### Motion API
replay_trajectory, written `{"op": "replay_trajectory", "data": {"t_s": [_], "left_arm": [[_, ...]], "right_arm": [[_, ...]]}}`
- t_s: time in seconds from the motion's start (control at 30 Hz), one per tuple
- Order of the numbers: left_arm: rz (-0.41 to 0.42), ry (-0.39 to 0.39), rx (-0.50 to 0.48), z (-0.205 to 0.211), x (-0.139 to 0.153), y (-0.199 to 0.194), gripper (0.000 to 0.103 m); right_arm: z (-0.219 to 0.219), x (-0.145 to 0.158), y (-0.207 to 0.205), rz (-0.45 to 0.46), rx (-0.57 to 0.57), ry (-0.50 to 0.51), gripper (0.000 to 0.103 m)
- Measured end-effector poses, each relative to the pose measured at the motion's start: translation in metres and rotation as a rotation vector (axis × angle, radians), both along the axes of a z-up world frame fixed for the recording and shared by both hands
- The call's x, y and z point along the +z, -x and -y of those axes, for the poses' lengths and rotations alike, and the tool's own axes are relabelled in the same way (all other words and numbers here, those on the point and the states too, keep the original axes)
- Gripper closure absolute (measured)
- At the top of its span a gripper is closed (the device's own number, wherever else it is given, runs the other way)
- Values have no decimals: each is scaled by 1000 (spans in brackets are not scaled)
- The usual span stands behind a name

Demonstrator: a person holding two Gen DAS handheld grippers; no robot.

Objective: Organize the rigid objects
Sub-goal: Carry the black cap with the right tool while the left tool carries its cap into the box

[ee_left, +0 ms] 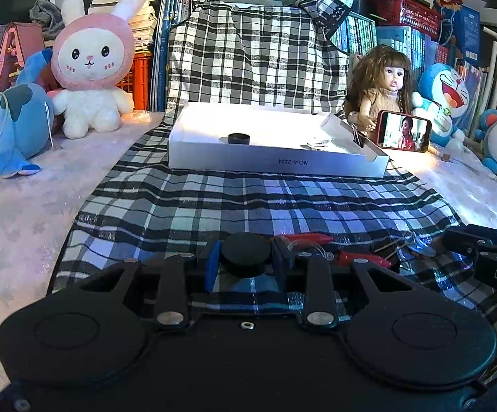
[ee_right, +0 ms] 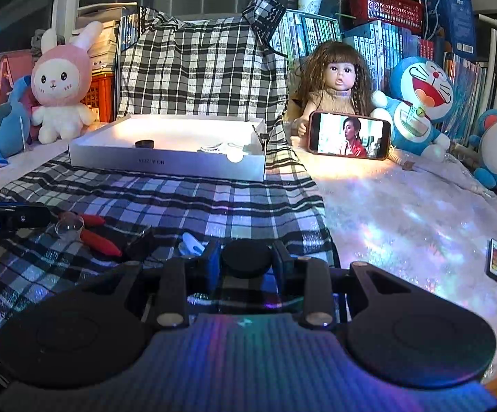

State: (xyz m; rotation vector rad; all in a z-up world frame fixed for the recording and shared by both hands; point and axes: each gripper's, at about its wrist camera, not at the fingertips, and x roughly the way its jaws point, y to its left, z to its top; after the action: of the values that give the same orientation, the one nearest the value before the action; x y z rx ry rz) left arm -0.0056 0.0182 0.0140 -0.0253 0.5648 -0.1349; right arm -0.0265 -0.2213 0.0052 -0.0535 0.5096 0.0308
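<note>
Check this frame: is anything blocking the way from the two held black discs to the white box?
Nothing visible does. Left gripper and right gripper each clamp a black disc; only bare plaid cloth lies before the white box.

The left gripper (ee_left: 245, 257) is held low and tilted downward, its blue-padded fingers (ee_left: 212, 265) pressed on either side of a black round disc (ee_left: 245, 253) clamped between the tips. The right gripper (ee_right: 246, 257) is likewise angled downward, its jaws narrowed on a second black disc (ee_right: 246, 255) gripped at the fingertips.
</note>
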Motion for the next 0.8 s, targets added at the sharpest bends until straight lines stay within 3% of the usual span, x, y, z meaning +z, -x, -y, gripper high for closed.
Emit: {"op": "replay_trajectory", "data": {"t_s": [0.37, 0.8], "left_arm": [[-27, 2, -7, 4, 19, -27, 73], [-44, 15, -25, 15, 40, -76, 73]], "right_arm": [[-1, 18, -29, -12, 20, -52, 66], [-15, 41, -91, -43, 47, -107, 66]]}}
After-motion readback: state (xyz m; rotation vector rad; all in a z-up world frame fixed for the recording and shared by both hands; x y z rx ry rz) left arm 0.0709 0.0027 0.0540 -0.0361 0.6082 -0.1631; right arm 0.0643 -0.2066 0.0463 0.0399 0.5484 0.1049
